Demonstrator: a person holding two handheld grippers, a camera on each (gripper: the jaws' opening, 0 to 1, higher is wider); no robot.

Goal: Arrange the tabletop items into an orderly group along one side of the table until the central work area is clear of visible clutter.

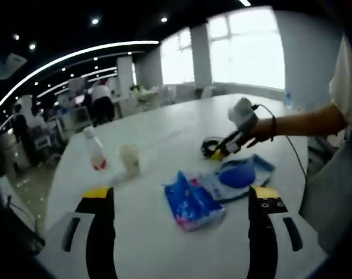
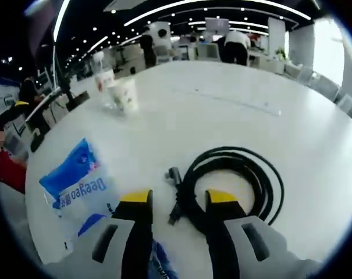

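Observation:
A white table [image 1: 164,128] carries the clutter. Just ahead of my open left gripper [image 1: 181,195] lies a blue tissue packet [image 1: 193,203], with nothing between the jaws. Beyond it is a second blue-and-white packet [image 1: 241,174]. A clear bottle with a red label [image 1: 94,148] and a pale paper cup [image 1: 129,160] stand to the left. My right gripper [image 1: 229,143], held by a hand [image 1: 260,131], is down at a coiled black cable [image 1: 209,146]. In the right gripper view the open right gripper [image 2: 178,197] straddles the near-left arc of the cable [image 2: 240,177], beside its plug [image 2: 173,174].
A blue Deeyeo packet [image 2: 77,180] lies left of the right jaws. The cup [image 2: 123,93] and bottle [image 2: 103,78] stand at the far left of the table [image 2: 222,99]. A thin wire [image 1: 292,151] trails toward the table's right edge. People and desks fill the office behind.

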